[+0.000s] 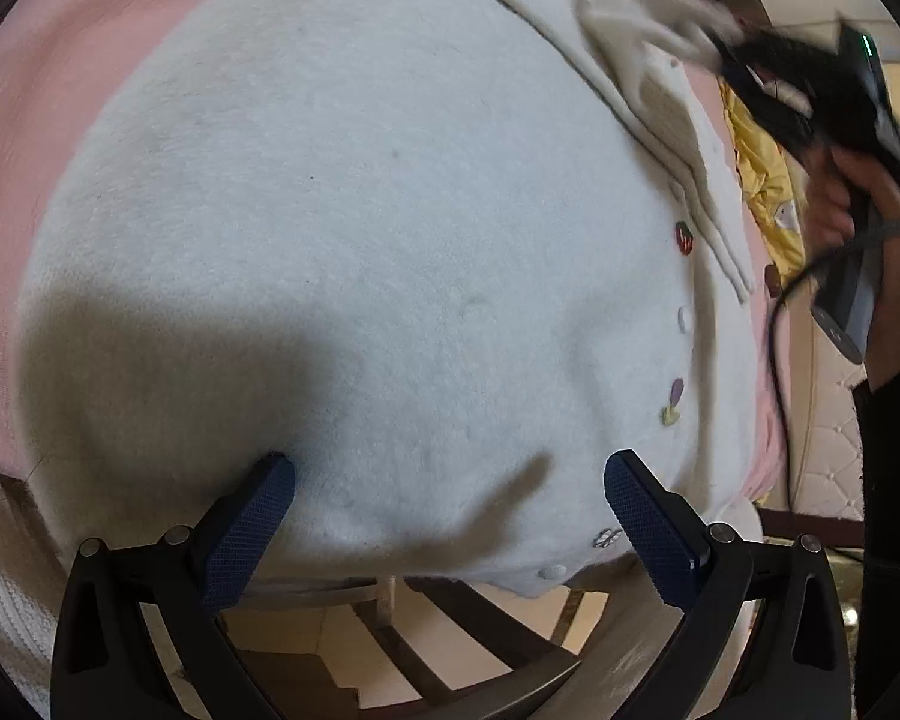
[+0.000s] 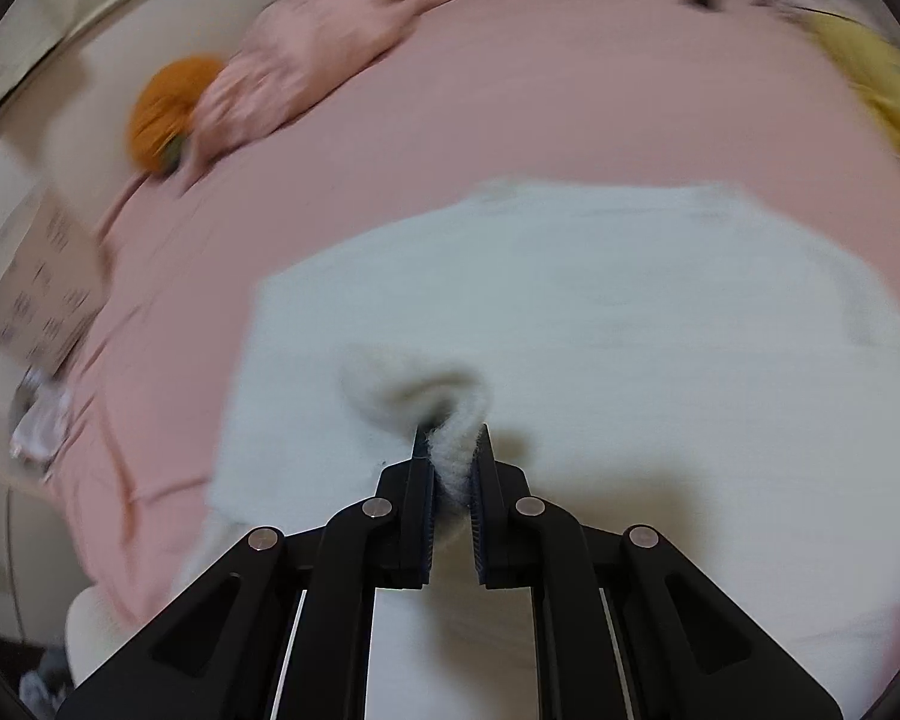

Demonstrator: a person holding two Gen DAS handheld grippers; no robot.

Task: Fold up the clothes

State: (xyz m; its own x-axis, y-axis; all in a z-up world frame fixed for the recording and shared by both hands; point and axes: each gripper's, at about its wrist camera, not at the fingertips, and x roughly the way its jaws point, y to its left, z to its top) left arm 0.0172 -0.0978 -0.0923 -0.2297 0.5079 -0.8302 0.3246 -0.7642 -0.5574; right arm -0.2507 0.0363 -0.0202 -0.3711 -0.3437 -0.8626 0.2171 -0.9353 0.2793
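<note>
A white fleece cardigan (image 1: 354,228) with small coloured buttons (image 1: 684,237) lies spread on a pink bed sheet (image 1: 60,120). My left gripper (image 1: 450,498) stands open over its near hem, a finger at each side, nothing pinched. In the left wrist view the right gripper (image 1: 720,54) is at the upper right, lifting the cardigan's sleeve (image 1: 630,30), with a hand (image 1: 840,192) on its handle. In the right wrist view my right gripper (image 2: 453,450) is shut on a fold of that white sleeve (image 2: 426,390), which bunches up above the cardigan body (image 2: 570,300).
A yellow cloth (image 1: 762,168) lies beyond the cardigan's right edge. An orange round object (image 2: 168,114), crumpled pink bedding (image 2: 306,54) and a printed cardboard box (image 2: 42,294) sit at the far left of the bed. A wooden slatted frame (image 1: 402,630) shows below the bed's edge.
</note>
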